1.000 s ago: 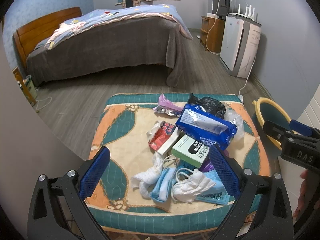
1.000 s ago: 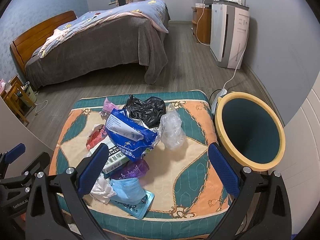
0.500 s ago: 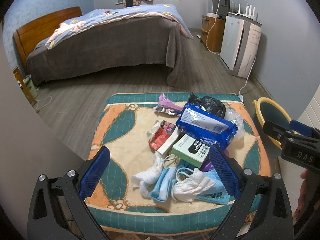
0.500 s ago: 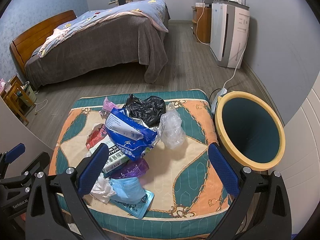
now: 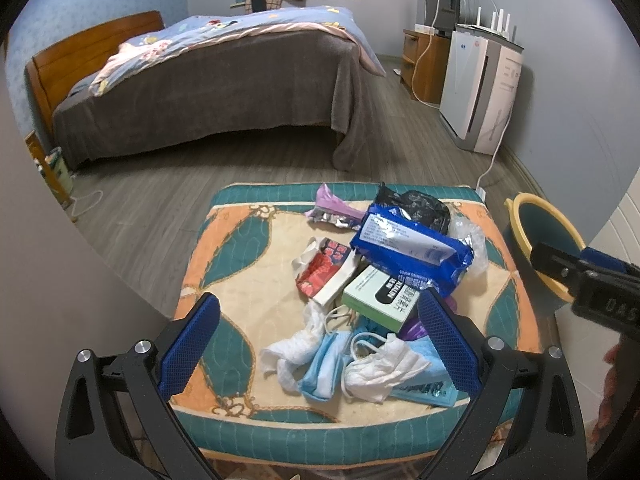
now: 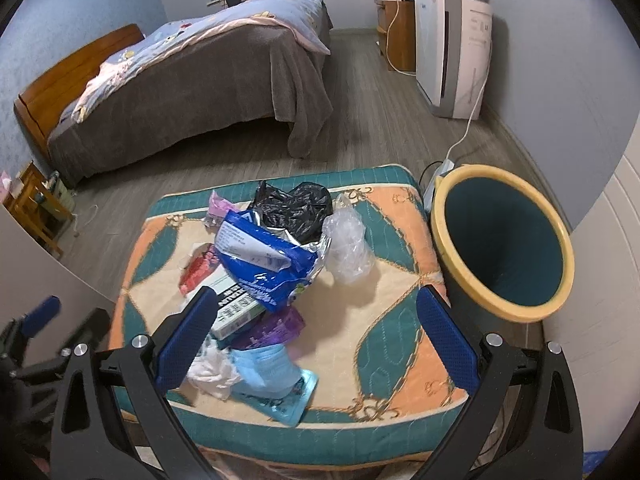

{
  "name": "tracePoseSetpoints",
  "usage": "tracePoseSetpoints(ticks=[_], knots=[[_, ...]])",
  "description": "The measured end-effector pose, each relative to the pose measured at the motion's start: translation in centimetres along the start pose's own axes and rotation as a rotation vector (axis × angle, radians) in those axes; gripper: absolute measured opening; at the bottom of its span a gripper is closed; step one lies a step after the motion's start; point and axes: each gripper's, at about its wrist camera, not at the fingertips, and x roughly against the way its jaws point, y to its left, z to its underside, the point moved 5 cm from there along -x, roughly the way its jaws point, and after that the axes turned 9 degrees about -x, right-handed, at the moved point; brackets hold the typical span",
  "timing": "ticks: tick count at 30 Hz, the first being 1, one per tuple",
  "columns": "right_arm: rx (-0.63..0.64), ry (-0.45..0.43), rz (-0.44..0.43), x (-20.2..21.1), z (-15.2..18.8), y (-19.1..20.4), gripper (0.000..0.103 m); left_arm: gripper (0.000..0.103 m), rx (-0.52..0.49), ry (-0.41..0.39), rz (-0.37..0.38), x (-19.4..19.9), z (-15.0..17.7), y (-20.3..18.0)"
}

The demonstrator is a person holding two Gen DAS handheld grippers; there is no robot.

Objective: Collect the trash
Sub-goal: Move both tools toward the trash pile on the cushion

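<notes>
A heap of trash lies on a patterned cushion (image 5: pixel 224 248): a blue wipes pack (image 5: pixel 408 246) (image 6: pixel 264 266), a black bag (image 6: pixel 296 208), a clear plastic bag (image 6: pixel 348 250), a green-white box (image 5: pixel 380 298), a red wrapper (image 5: pixel 324 266), white and blue face masks (image 5: pixel 348 364). A teal bin with a yellow rim (image 6: pixel 504 244) stands right of the cushion. My left gripper (image 5: pixel 320 352) is open and empty above the near masks. My right gripper (image 6: pixel 316 344) is open and empty above the cushion's near right part.
A bed with a brown blanket (image 5: pixel 208 76) stands behind the cushion across wooden floor. A white air purifier (image 5: pixel 484 88) and a wooden cabinet (image 5: pixel 424 64) stand along the right wall. A white cable (image 6: pixel 468 120) runs down to a power strip beside the bin.
My right gripper has moved slightly forward and down toward the cushion. The left gripper has barely moved. The trash lies as before.
</notes>
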Motion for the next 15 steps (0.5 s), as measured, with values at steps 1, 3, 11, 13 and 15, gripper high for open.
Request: tracePoseSetpoints(ticks=[1,3,11,13,15], knots=[[0.007,0.006,0.0,0.1,0.1,0.1,0.098,0.098,-0.002,0.0,-0.001,-0.1,0.1,0.0],[0.025,-0.004,-0.004,0.4,0.2,0.2,0.098,0.098,-0.006,0.001,-0.003,-0.5,0.7,0.0],[0.027,0.006,0.065,-0.9,0.5,-1.3,0.098,0.098,-0.003,0.006,-0.013,0.0,0.7,-0.4],[0.007,0.017,0.079,-1.2,0.4,-1.8,0.098,0.098,0.013,0.014,-0.005,0.0,0.6,-0.2],[0.0,0.019,0.088,-1.3,0.3,-2.1,0.098,0.098,0.019,0.026,-0.009,-0.2,0.5,-0.1]])
